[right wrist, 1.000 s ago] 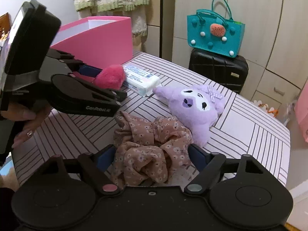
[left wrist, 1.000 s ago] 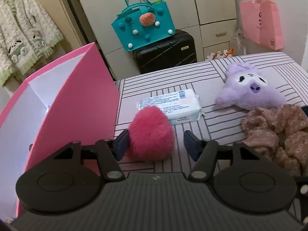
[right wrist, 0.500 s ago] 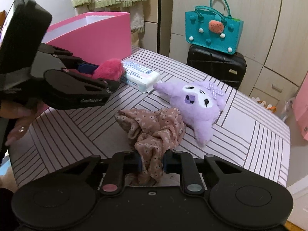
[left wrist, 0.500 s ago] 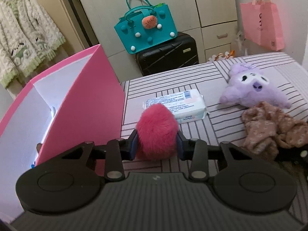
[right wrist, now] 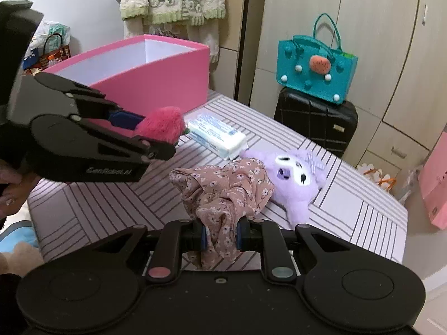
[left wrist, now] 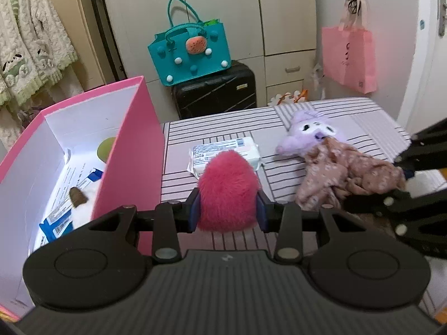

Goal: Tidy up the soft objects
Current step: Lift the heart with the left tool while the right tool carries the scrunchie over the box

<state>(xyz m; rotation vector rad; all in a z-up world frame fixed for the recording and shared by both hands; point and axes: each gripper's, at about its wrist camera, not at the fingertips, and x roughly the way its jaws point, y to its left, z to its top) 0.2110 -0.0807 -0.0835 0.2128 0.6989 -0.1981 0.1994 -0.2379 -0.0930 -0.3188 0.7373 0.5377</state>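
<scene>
My left gripper is shut on a fluffy pink pompom and holds it above the striped table, just right of the open pink box. The pompom also shows in the right wrist view. My right gripper is shut on a brown floral cloth, lifted off the table; the cloth also shows in the left wrist view. A purple plush toy lies on the table behind the cloth. A white tissue pack lies near the box.
The pink box holds papers, a green object and a small brown thing. A teal bag sits on a black suitcase beyond the table. A pink bag hangs at the right.
Both grippers closed, the left on the pompom and the right on the floral cloth. Both then lifted their objects off the table, and the box's inside came into the left view.
</scene>
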